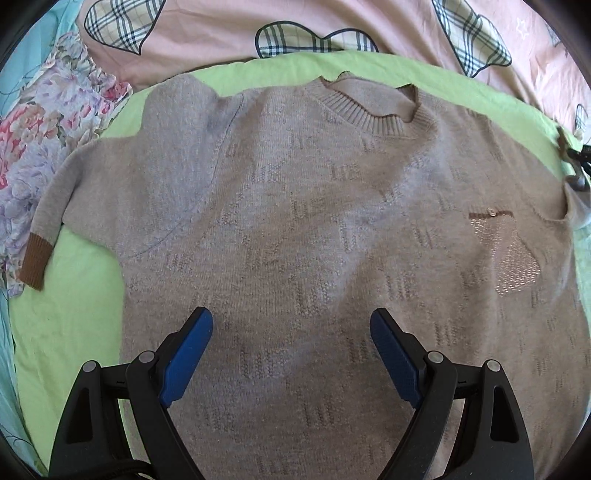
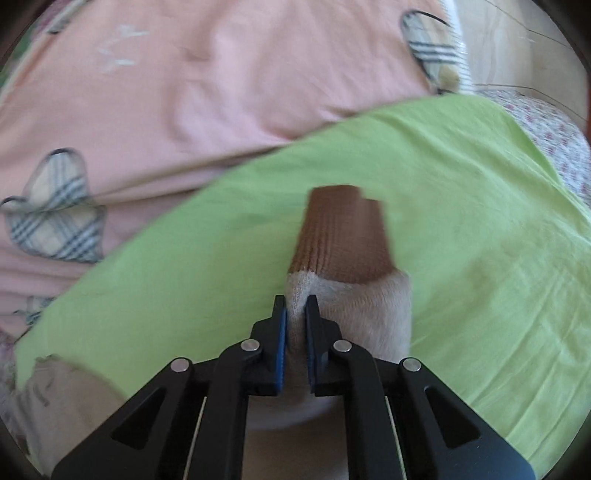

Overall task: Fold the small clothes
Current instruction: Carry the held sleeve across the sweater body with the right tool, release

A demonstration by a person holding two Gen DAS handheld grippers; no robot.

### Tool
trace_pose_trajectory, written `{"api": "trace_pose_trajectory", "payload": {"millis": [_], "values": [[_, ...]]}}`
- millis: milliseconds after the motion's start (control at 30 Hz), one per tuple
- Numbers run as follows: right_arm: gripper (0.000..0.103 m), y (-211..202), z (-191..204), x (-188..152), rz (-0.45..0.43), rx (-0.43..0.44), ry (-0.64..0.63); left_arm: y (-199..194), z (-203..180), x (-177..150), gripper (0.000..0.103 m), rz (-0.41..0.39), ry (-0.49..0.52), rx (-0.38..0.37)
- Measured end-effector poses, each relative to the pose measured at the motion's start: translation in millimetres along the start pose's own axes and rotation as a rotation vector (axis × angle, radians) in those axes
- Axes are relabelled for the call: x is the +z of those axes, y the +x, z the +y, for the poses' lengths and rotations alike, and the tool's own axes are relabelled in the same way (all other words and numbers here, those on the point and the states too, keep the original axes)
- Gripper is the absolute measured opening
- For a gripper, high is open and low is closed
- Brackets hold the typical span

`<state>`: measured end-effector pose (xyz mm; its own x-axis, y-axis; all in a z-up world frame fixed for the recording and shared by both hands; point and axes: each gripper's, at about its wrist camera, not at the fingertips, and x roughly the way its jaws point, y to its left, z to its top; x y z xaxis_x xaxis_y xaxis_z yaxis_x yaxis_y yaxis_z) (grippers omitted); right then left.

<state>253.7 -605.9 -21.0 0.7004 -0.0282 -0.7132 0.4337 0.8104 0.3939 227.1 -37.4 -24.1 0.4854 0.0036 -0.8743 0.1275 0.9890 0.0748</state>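
My left gripper (image 1: 291, 325) hangs over the lower front of a beige knitted sweater with a ribbed round collar (image 1: 295, 229), and its blue-padded jaws stand wide apart with nothing between them. From this camera I see the sweater spread front-up and mostly flat on a lime-green sheet (image 1: 77, 295). Its collar lies toward the far side, next to a pink quilt printed with plaid hearts (image 1: 229, 33). One sleeve stretches out to the left of the picture and ends in a brown ribbed cuff (image 1: 35, 264), which lies on the green sheet right beside a crumpled floral cloth in pink and lilac (image 1: 44, 129). A shiny woven patch pocket with a small button at its top edge (image 1: 506, 254) sits on the chest toward the right of the picture. At the far right edge of this view I make out a small dark shape against the sweater's other side, too small for me to tell more.

My right gripper (image 2: 296, 308) is clamped on the other sleeve (image 2: 369, 314): the jaws are nearly together, pinching a ridge of beige knit between the pads just short of that sleeve's brown ribbed cuff (image 2: 343, 236). That cuff points away from the gripper over the green sheet, and the picture is blurred there. The pink quilt lies beyond it, and another bit of beige knit shows at the lower left corner.
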Motion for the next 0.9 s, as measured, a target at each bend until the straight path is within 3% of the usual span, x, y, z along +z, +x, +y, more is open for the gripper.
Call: {"api": "trace_pose_trajectory", "payload": {"millis": [333, 567, 800, 900], "values": [[0.01, -28, 191, -82, 0.142, 0.481, -0.17, -27, 20, -14, 0.088, -0.026, -0.066, -0.076], [0.01, -21, 305, -157, 0.296, 0.726, -0.264, -34, 41, -26, 0.088, -0.039, -0.112, -0.117], [0.011, -3, 364, -207, 0.428, 0.829, -0.334, -34, 62, -25, 0.088, -0.055, -0.153, -0.194], [0.02, 6, 366, -218, 0.486, 0.817, -0.351, -26, 66, -17, 0.088, -0.05, -0.172, -0.237]]}}
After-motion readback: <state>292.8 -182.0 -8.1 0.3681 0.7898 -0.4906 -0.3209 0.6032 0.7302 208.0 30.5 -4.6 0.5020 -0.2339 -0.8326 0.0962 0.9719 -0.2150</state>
